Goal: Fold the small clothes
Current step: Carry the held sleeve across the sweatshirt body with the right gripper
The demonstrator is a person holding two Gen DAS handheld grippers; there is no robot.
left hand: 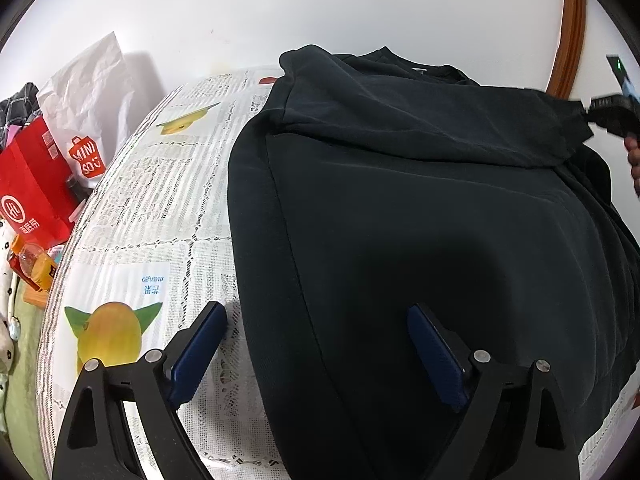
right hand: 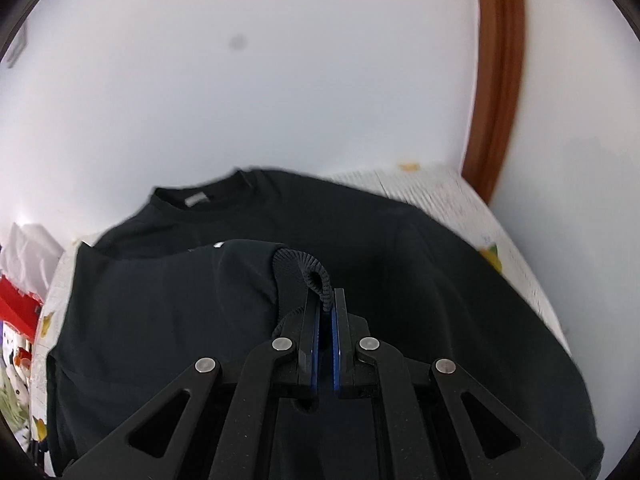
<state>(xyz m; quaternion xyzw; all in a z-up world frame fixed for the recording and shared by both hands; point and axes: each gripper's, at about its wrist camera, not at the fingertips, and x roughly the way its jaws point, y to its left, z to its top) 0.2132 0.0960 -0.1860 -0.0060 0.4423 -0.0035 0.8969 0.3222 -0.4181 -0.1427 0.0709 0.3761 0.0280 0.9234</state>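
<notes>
A black sweatshirt [left hand: 420, 208] lies spread on the table, collar at the far side [right hand: 200, 196]. One sleeve [left hand: 400, 120] is folded across its upper body. My right gripper [right hand: 328, 300] is shut on the sleeve's ribbed cuff [right hand: 308, 272] and holds it above the shirt's middle; it shows at the right edge of the left wrist view [left hand: 612, 112]. My left gripper [left hand: 316, 320] is open and empty, low over the shirt's near left edge, one finger over the tablecloth and one over the fabric.
The table has a white lace tablecloth [left hand: 160, 200] with mango prints. Beyond its left edge are a red bag [left hand: 32, 192], a white Miniso bag [left hand: 88, 100] and a drink bottle [left hand: 30, 264]. A white wall and a brown wooden frame [right hand: 496, 80] stand behind.
</notes>
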